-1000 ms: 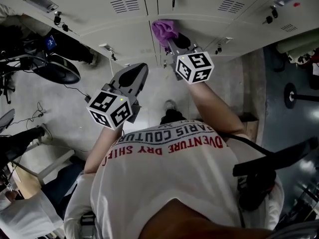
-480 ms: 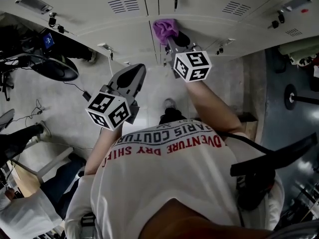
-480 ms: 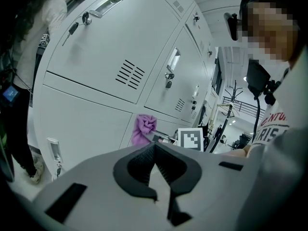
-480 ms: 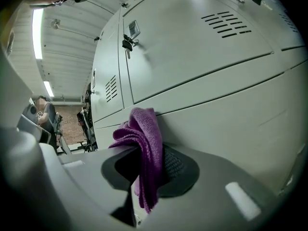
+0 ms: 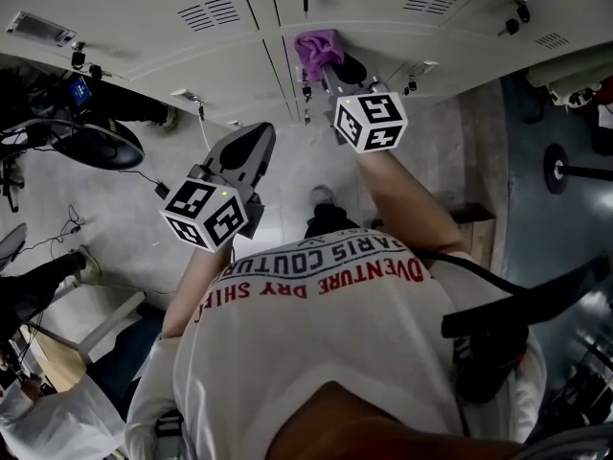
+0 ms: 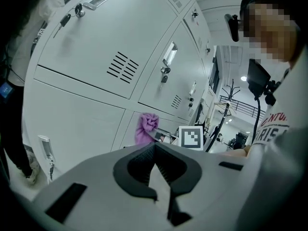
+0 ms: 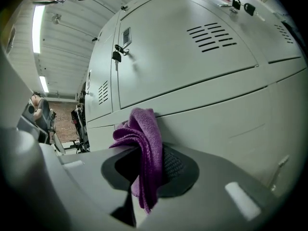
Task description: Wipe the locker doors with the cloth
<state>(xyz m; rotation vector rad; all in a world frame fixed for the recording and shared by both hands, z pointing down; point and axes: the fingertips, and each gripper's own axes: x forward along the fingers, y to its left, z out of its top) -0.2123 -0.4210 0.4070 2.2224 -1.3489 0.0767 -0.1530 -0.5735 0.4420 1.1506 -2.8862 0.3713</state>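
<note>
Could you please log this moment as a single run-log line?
right gripper: shut on purple cloth | purple cloth: against locker door | left gripper: shut, empty, clear of locker door

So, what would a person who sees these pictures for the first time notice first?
First the purple cloth, the only bright colour, clamped in the right gripper and held against the grey locker doors at the top centre of the head view. Then the left gripper, lower and to the left, jaws together, holding nothing.
</note>
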